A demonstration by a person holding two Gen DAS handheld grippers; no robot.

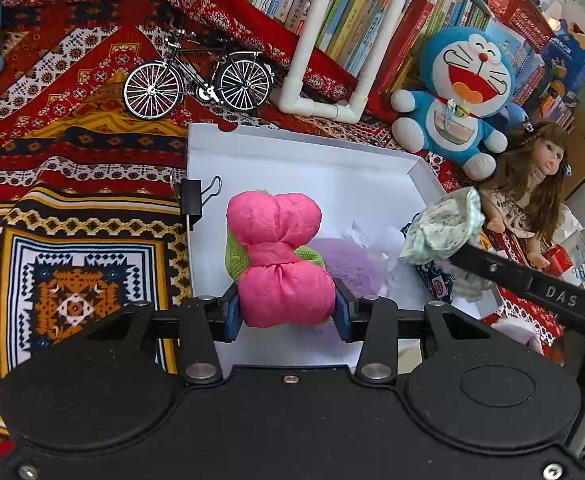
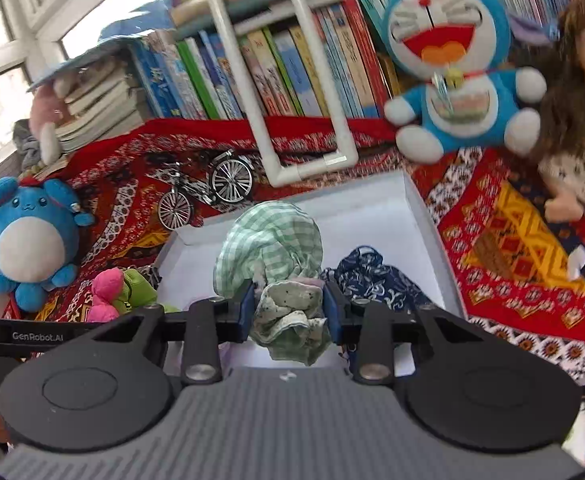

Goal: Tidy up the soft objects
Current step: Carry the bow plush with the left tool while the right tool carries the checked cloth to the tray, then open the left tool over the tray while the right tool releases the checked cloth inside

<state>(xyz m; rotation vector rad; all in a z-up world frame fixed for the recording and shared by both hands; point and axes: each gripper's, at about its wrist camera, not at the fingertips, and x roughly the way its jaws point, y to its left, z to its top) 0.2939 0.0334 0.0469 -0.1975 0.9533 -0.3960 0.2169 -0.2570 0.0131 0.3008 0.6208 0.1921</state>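
Patterned cloth (image 1: 72, 184), white box (image 1: 292, 160): left claw (image 1: 288, 312) clamps pink bundle (image 1: 280, 256); right claw (image 2: 290, 312) clamps green cloth (image 2: 288, 312).

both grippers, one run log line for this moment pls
left gripper: shut on pink bow plush | right gripper: shut on green cloth bundle | both over white box
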